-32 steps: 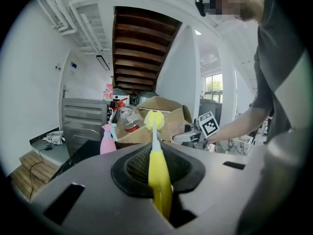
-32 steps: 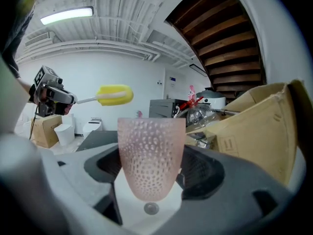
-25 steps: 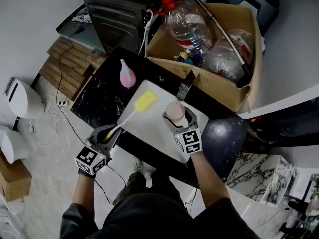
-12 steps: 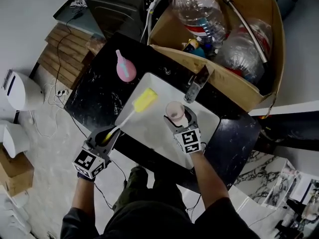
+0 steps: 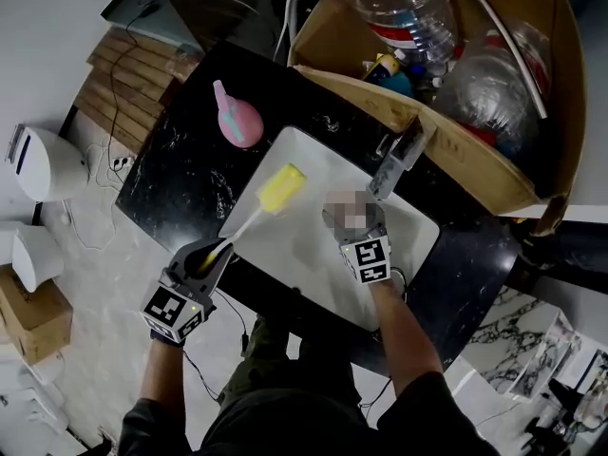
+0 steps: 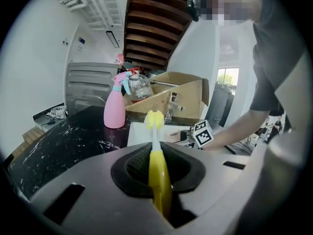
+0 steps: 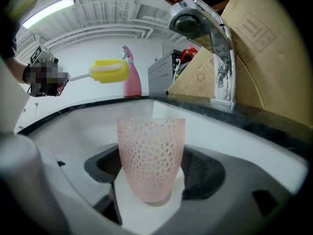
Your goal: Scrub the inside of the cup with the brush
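Pink cup (image 7: 150,155) pinched in right gripper (image 5: 353,228), yellow brush (image 5: 281,189) clamped in left gripper (image 5: 211,256), held apart

One brush (image 5: 275,194), one cup (image 7: 150,153), one spray bottle (image 5: 239,122) (pink), one faucet (image 5: 399,166).

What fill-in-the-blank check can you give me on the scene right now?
The jaws of the left gripper clamp the yellow sponge-headed brush by its ____.
The jaws of the right gripper hold a dotted plastic cup whose colour is ____.
In the head view, the brush's sponge head lies to the ____ of the cup, not inside it.
Missing words: handle; pink; left.
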Available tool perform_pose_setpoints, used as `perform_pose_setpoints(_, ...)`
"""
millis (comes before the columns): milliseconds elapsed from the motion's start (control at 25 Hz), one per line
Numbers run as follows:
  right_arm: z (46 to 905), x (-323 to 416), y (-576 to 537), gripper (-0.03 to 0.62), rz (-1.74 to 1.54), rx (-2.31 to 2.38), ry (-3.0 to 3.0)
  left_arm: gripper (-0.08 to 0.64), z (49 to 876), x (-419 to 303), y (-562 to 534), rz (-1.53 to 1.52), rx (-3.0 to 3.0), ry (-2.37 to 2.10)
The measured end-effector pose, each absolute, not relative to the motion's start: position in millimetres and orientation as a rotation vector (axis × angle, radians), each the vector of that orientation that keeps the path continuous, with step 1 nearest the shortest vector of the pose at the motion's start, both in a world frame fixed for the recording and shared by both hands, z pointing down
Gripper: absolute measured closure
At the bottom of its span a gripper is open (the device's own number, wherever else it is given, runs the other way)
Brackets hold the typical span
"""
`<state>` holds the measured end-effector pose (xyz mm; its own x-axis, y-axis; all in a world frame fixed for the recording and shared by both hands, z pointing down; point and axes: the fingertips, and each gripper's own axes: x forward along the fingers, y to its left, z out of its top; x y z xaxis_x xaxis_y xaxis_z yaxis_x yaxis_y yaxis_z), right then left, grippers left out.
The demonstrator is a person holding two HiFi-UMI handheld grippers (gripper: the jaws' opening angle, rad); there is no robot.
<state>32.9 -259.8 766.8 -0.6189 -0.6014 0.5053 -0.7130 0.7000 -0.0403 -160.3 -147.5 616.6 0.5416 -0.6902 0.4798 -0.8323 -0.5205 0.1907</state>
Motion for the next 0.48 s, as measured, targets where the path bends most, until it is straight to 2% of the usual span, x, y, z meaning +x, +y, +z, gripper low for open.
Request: perform_pose_setpoints(480,801.8,30.3,-264.7,0.232,0.368,1.002,-2.434,0.523,631.6,-157.3,-152.5,0.539,2.37,-1.221)
